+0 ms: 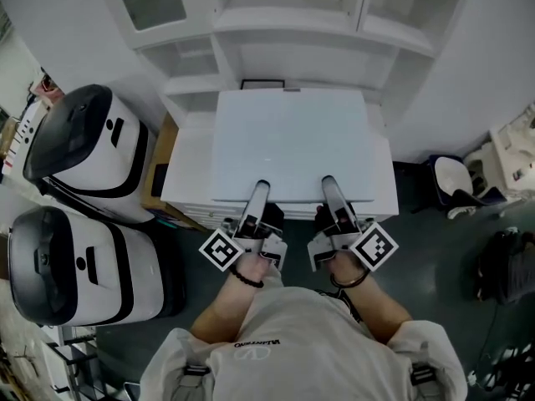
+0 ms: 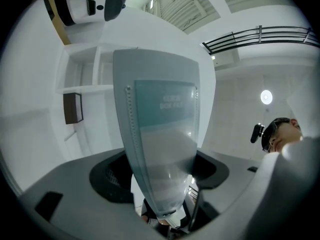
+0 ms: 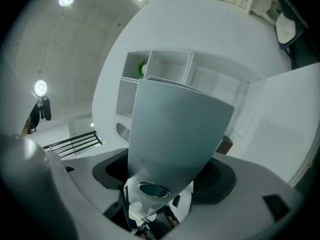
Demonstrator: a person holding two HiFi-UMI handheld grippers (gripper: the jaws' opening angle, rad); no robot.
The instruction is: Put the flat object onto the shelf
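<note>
A large flat pale blue-white panel (image 1: 288, 144) is held level over the white cabinet top (image 1: 185, 174), in front of the white shelf unit (image 1: 276, 44). My left gripper (image 1: 262, 187) is clamped on its near edge left of centre. My right gripper (image 1: 328, 181) is clamped on the same edge right of centre. In the left gripper view the panel (image 2: 161, 134) rises straight out from between the jaws, with a printed label on its face. The right gripper view shows its plain grey side (image 3: 175, 129) running towards the open shelf compartments (image 3: 170, 66).
Two big white-and-black machines (image 1: 84, 140) (image 1: 75, 261) stand close on the left. A small dark box (image 1: 262, 83) sits on a low shelf behind the panel. Bags and white gear (image 1: 501, 266) lie on the dark floor at the right.
</note>
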